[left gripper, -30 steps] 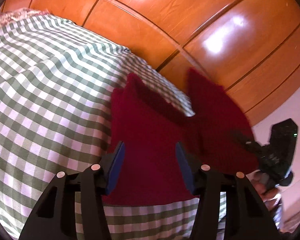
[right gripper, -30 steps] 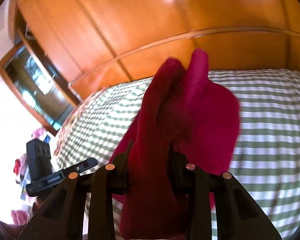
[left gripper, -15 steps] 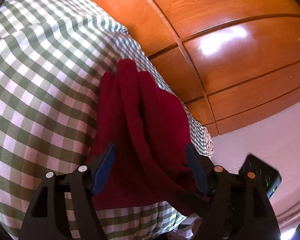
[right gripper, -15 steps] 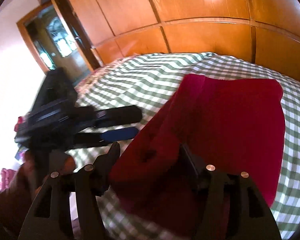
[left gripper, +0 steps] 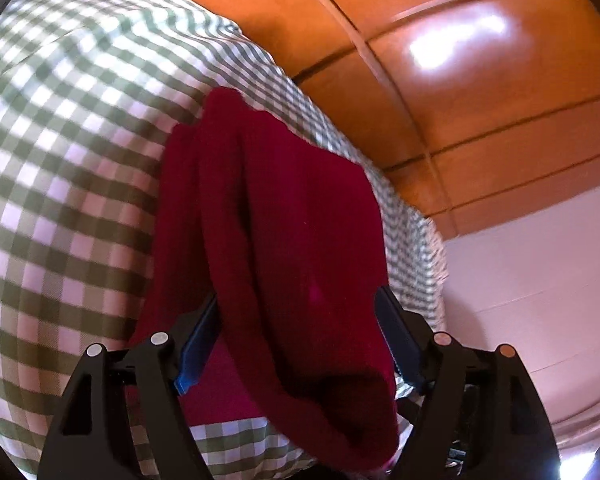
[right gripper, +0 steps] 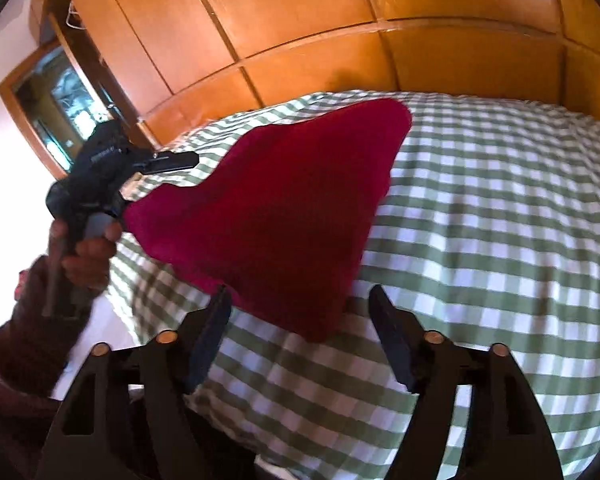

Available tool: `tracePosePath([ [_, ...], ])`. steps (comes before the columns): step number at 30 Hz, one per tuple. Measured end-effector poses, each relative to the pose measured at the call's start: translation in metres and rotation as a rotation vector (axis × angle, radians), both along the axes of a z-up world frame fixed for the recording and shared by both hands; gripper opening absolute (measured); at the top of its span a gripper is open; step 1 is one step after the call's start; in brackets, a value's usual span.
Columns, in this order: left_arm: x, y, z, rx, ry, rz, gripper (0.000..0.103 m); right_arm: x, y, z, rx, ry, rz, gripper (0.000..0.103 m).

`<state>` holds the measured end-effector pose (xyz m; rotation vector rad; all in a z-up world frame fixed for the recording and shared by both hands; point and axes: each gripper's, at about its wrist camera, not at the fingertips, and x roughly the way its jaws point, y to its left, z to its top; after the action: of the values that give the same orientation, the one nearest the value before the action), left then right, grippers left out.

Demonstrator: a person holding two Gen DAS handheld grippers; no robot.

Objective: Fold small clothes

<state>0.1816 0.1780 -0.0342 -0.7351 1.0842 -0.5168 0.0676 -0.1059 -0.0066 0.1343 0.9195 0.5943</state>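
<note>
A bed under a green-and-white checked cover fills both views, with glossy orange wooden wardrobe panels rising behind it and a pale wall off to one side. On that cover lies the dark red garment, bunched into soft lengthwise folds; in my left wrist view its long axis runs straight away from me toward the panels, and its near end droops over the bed's edge. The near end sits between the fingers of my left gripper, which stand well apart with the cloth passing between them; I cannot tell whether either pad is touching it, but they are plainly not clamped. From the right wrist view the garment lies ahead and slightly left, its nearest corner just beyond my right gripper, whose fingers are also spread wide and hold nothing, with bare checked cover between them. The left gripper shows there too, held in my left hand at the garment's far left corner. I judge the left side nearer, already straddling the cloth, so the next fold turns on closing there and carrying that end along the long axis, while the right must reach forward and left to its corner.
</note>
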Motion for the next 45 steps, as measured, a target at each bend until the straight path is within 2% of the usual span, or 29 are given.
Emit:
tracePosePath([
  [1,0.003,-0.006,0.003,0.022,0.0,-0.011,0.072,0.003,0.005,0.0,-0.004,-0.007,0.006,0.062],
  [3,0.006,-0.017,0.01,0.099,-0.015,-0.021,0.055,0.008,0.022,-0.001,-0.018,-0.021,0.031,0.052],
  [4,0.007,-0.02,0.012,0.148,-0.027,-0.021,0.028,0.01,0.029,-0.002,-0.028,-0.026,0.043,0.05],
  [5,0.007,-0.021,0.016,0.194,-0.044,-0.022,0.021,0.011,0.036,-0.004,-0.041,-0.031,0.05,0.049],
  [8,-0.002,-0.01,0.024,0.273,-0.103,0.016,0.019,0.008,0.051,-0.009,-0.047,-0.036,0.076,0.049],
  [9,-0.003,-0.006,0.022,0.289,-0.104,0.025,0.019,0.005,0.055,-0.012,-0.049,-0.034,0.093,0.049],
  [10,-0.007,-0.002,0.013,0.34,-0.099,0.038,0.019,0.001,0.06,-0.016,-0.066,-0.034,0.11,0.049],
  [12,-0.008,-0.002,-0.014,0.409,-0.058,0.042,0.019,-0.003,0.074,-0.026,-0.131,-0.049,0.135,0.049],
  [13,-0.01,-0.001,-0.022,0.42,-0.068,0.049,0.023,-0.005,0.08,-0.032,-0.167,-0.06,0.144,0.049],
  [16,-0.018,-0.006,-0.018,0.452,-0.122,0.095,0.028,-0.006,0.089,-0.041,-0.226,-0.095,0.137,0.049],
  [18,-0.023,-0.009,-0.011,0.51,-0.132,0.128,0.047,-0.005,0.086,-0.038,-0.222,-0.079,0.153,0.05],
  [19,-0.026,-0.01,-0.007,0.563,-0.15,0.152,0.06,-0.004,0.083,-0.034,-0.212,-0.065,0.173,0.052],
  [20,-0.029,-0.01,-0.005,0.587,-0.166,0.155,0.062,-0.002,0.079,-0.029,-0.189,-0.049,0.187,0.056],
  [22,-0.033,-0.009,-0.003,0.609,-0.183,0.146,0.063,0.006,0.066,-0.015,-0.115,-0.014,0.182,0.057],
  [26,-0.034,-0.006,-0.006,0.604,-0.188,0.156,0.064,0.034,0.045,0.013,-0.033,-0.043,0.082,0.057],
  [31,-0.034,-0.013,-0.008,0.626,-0.204,0.159,0.066,0.081,0.054,0.021,-0.067,-0.074,0.006,0.057],
  [34,-0.039,-0.018,-0.007,0.66,-0.228,0.152,0.066,0.113,0.071,0.012,-0.12,-0.06,-0.01,0.057],
  [37,-0.04,-0.023,-0.006,0.671,-0.241,0.147,0.066,0.146,0.083,-0.014,-0.222,0.002,-0.039,0.057],
  [38,-0.04,-0.024,-0.007,0.674,-0.242,0.146,0.066,0.154,0.084,-0.024,-0.239,0.029,-0.049,0.06],
  [41,-0.04,-0.022,-0.01,0.67,-0.241,0.15,0.066,0.166,0.078,-0.049,-0.205,0.072,-0.078,0.077],
  [45,-0.041,-0.021,-0.01,0.658,-0.245,0.149,0.066,0.161,0.064,-0.046,-0.136,0.08,-0.112,0.083],
])
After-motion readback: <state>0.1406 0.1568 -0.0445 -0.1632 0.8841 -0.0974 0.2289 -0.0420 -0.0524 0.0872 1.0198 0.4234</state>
